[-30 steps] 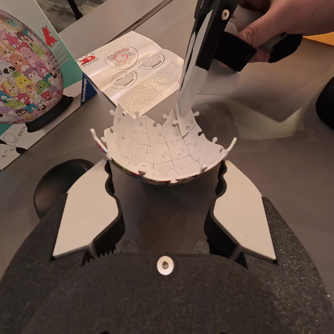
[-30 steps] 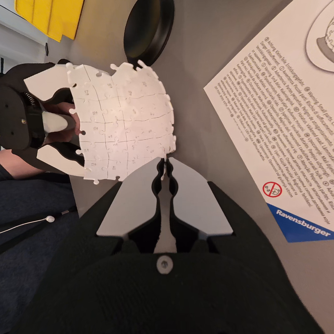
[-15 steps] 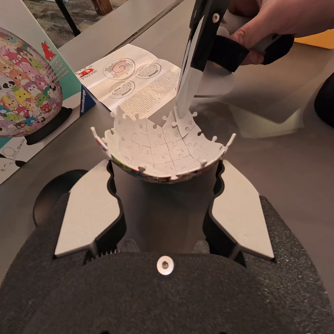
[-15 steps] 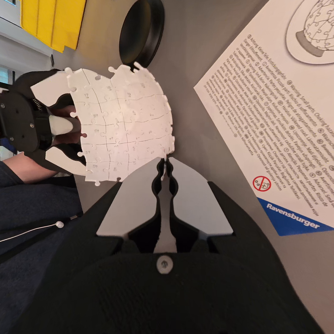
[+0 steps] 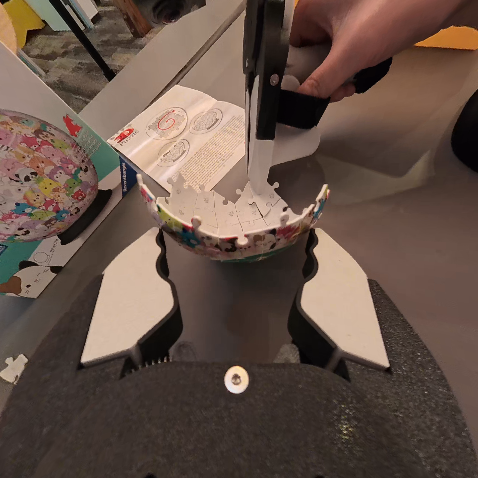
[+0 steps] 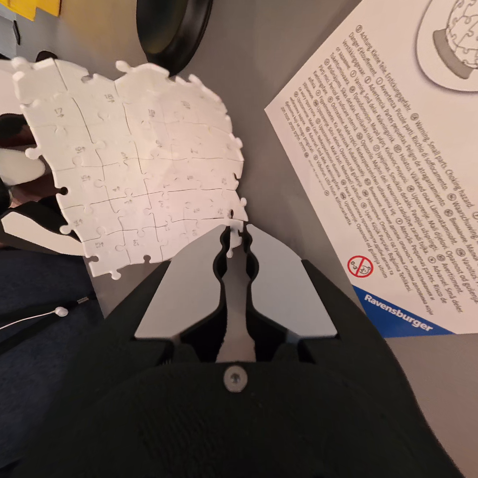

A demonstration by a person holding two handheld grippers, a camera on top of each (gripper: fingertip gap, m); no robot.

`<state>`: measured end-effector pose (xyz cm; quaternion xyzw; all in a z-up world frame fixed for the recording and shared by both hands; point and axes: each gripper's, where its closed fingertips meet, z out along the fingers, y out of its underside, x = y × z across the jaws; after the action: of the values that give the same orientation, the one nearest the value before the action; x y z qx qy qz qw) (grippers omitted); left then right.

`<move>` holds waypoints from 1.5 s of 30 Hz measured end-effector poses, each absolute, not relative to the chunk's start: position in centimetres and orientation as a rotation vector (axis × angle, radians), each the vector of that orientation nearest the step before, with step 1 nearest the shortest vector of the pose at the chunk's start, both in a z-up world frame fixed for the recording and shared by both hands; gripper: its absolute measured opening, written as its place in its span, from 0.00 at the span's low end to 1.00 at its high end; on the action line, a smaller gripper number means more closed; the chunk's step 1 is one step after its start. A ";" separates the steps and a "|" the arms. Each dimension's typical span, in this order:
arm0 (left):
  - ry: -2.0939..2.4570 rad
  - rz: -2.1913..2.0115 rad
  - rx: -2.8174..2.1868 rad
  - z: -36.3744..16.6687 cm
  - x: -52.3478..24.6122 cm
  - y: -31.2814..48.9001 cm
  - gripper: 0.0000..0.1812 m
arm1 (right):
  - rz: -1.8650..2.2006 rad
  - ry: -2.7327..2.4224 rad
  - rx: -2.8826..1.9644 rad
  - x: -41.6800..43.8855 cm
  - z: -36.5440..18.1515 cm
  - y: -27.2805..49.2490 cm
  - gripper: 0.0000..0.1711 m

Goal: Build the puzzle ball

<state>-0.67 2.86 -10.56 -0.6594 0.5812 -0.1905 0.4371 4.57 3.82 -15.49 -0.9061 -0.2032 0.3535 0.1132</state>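
The half-built puzzle ball [image 5: 232,240] is a bowl of joined pieces, colourful outside and white inside, on the grey table. My left gripper [image 5: 236,234] has its jaws wide apart, with the fingertips against the bowl's two sides. My right gripper [image 6: 236,227] comes down from above and is shut on a white puzzle piece [image 6: 234,236] at the bowl's far rim. That piece also shows in the left wrist view [image 5: 269,198], under the right gripper [image 5: 258,181]. The right wrist view shows the bowl's white inside [image 6: 144,160] and one left finger [image 6: 38,230].
The puzzle box [image 5: 51,194] stands at the left. A paper leaflet [image 5: 186,139] lies behind the bowl and also shows in the right wrist view [image 6: 388,155]. A black stand ring [image 6: 173,33] lies near the bowl. A loose white piece [image 5: 13,367] lies at the lower left. My right fingertips sit around 8 centimetres from my left ones.
My left gripper has dropped to a lower angle, so the bowl's coloured outside now shows. The right gripper stands more upright over the rim, and the piece shows more between its tips.
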 end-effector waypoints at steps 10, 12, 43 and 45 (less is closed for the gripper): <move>1.458 -0.454 -1.631 -10.3 -0.5 2.9 0.56 | 0.808 -0.698 -2.639 5.0 -15.4 4.0 0.11; 1.457 -0.453 -1.634 -10.3 -0.5 2.9 0.56 | 0.804 -0.702 -2.636 5.0 -15.4 4.0 0.12; 1.497 -0.354 -1.511 -9.0 1.0 1.5 0.53 | 0.524 -0.633 -2.655 5.4 -15.7 4.1 0.10; 1.493 -0.354 -1.508 -9.0 1.1 1.5 0.53 | 0.549 -0.586 -2.660 5.4 -15.7 4.1 0.10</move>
<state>1.06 1.49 -8.99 -0.6169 0.6107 -0.1448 0.4749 5.40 4.12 -15.66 -0.9416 -0.2075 0.1943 0.1803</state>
